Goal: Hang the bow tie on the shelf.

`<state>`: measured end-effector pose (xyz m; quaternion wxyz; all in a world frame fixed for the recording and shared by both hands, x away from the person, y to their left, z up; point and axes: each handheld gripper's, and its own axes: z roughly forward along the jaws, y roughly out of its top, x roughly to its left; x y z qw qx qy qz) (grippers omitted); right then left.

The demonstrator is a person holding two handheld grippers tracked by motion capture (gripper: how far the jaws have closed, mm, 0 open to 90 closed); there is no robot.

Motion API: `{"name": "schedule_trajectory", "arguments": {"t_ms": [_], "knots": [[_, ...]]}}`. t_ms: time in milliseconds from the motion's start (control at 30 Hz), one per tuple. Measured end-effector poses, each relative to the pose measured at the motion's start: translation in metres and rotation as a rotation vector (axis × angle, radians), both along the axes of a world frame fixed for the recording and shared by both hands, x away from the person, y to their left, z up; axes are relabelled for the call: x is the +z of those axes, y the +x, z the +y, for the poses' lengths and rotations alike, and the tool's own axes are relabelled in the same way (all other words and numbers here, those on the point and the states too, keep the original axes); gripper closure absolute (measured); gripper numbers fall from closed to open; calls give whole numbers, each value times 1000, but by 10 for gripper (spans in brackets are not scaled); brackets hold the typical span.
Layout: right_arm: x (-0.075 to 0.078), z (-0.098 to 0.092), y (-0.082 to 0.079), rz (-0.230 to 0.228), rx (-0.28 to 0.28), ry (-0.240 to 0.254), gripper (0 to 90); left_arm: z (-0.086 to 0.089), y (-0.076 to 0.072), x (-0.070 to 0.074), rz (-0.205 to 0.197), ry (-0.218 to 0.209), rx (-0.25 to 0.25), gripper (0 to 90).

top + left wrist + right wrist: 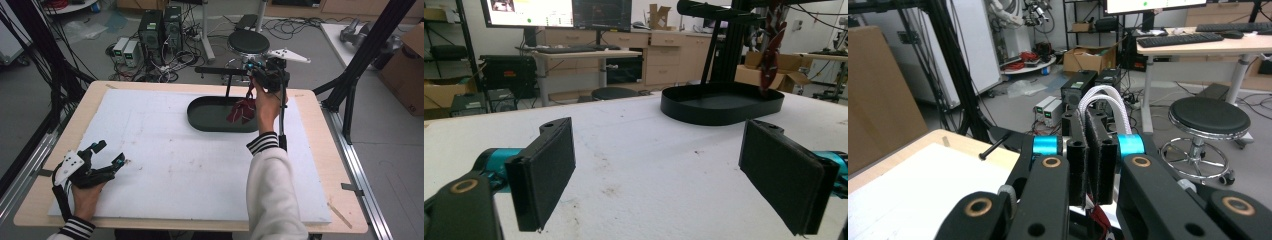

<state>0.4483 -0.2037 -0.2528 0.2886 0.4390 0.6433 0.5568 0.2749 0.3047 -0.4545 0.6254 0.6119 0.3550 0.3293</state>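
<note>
Above the black tray (200,117), the red cloth (242,111) hangs from the right gripper (251,86).

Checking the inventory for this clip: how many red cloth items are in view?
1: a red cloth hanging from the shut right gripper above the black tray. Anything under it in the tray would be hidden.

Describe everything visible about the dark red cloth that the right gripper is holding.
The dark red cloth looks soft and crumpled, deep red with a few pale marks. It hangs in a loose bunch from the shut right gripper, whose pads pinch its top; a red scrap shows beneath them in the right gripper view. Its lower end dangles over the black oval tray, beside the black stand; whether it touches the tray floor cannot be told.
</note>
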Motion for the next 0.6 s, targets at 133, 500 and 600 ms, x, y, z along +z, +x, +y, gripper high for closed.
{"name": "schedule_trajectory", "arguments": {"t_ms": [133,500,600], "knots": [[2,5,9,-11,-12,4,878,0,0,0,0,-1,0,152],[-11,17,26,17,-6,30,877,0,0,0,2,-2,-1,152],[-15,20,31,29,-4,38,877,0,0,0,3,-2,-1,152]]}}
